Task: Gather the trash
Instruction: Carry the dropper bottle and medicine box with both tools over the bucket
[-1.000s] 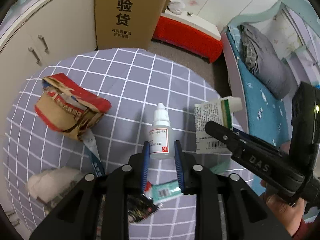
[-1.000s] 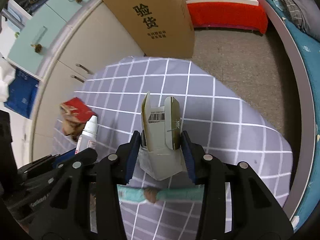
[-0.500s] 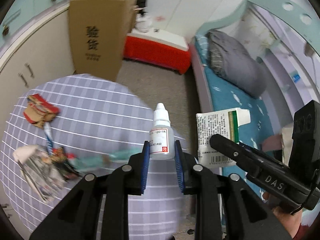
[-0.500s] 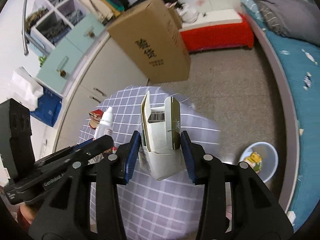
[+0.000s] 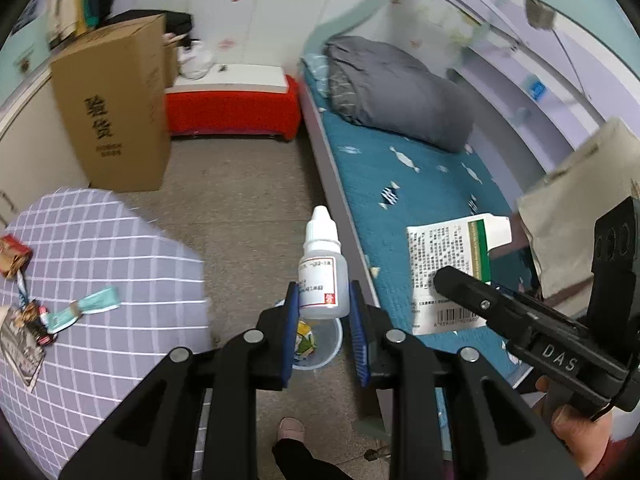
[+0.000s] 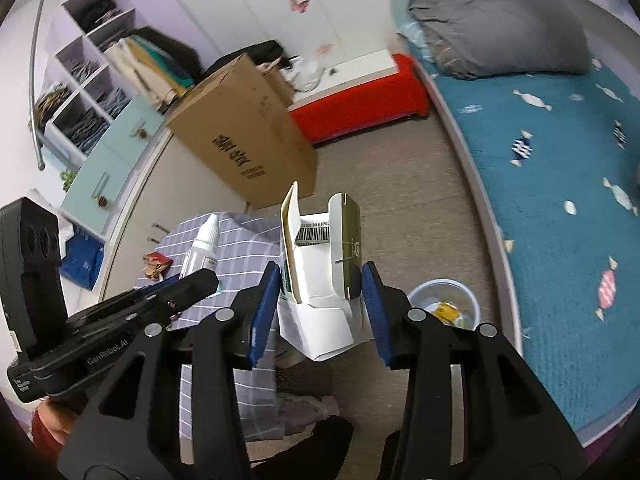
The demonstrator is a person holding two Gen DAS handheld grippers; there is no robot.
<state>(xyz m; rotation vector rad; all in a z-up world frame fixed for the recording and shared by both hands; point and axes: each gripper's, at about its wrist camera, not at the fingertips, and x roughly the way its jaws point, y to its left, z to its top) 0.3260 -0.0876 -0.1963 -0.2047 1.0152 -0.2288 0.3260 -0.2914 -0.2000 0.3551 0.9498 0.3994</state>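
A: Item one?
B: Small white dropper bottle (image 5: 322,270), red-marked label, upright, pinched at its lower body between the blue pads of the left gripper (image 5: 323,312). It hung over bare floor, directly above a clear plastic waste bin (image 5: 330,350).

A: Item two?
B: Opened white-and-green medicine carton (image 6: 320,268), flaps up, barcode showing, clamped between the pads of the right gripper (image 6: 320,304). It sat beside the bottle, to its right in the left wrist view. The bin lay low and right of it.

A: Bin contents?
B: One yellow-green crumpled wrapper (image 5: 305,338).

A: Remaining on the table?
B: Grid-patterned lilac tablecloth (image 5: 112,248), bearing a teal wrapper (image 5: 86,306), a torn red-and-brown packet (image 5: 12,254) and printed scraps (image 5: 20,350) at the far left edge.

A: Surroundings?
B: Brown cardboard box (image 5: 116,116), red bench (image 5: 232,106), bed with teal sheet (image 5: 412,184) and a grey quilt (image 5: 396,92).
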